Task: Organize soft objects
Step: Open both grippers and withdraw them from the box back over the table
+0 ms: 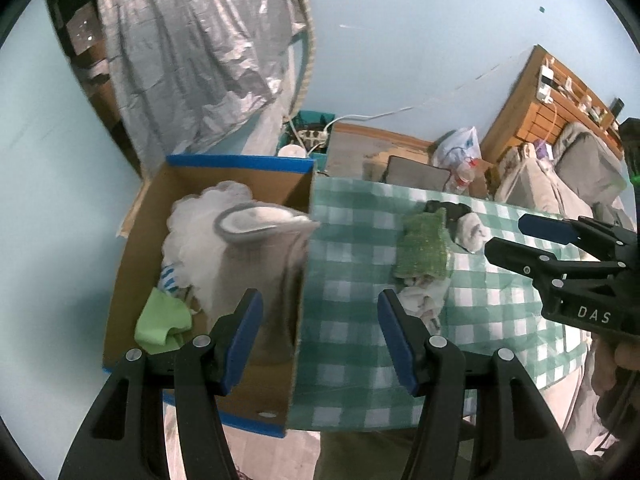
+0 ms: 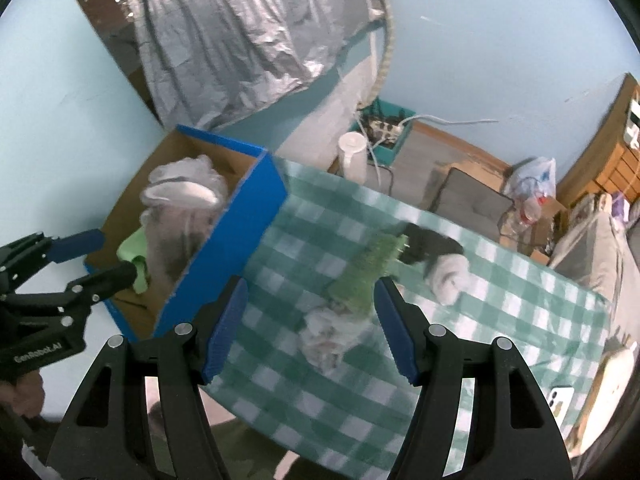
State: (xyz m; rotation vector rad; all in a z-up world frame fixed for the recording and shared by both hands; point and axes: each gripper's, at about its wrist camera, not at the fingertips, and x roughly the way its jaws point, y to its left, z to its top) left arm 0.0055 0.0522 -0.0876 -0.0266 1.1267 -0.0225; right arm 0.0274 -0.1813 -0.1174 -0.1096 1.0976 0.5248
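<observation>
Green scrubber [image 1: 423, 245] lies lengthwise toward the far table edge; both hand-held grippers released, empty.

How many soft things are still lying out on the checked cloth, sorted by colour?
Green: 1, the green scrubby cloth
White: 2, the crumpled white rag and the white rolled sock
Black: 1, the black item
Total: 4

The left wrist view looks steeply down over the box [image 1: 208, 264] edge and cloth-covered table [image 1: 352, 344]; the right wrist view looks down from nearer the table's [image 2: 500, 320] middle. Both share the box [image 2: 224, 248], the table and the wall [image 1: 400, 60].
</observation>
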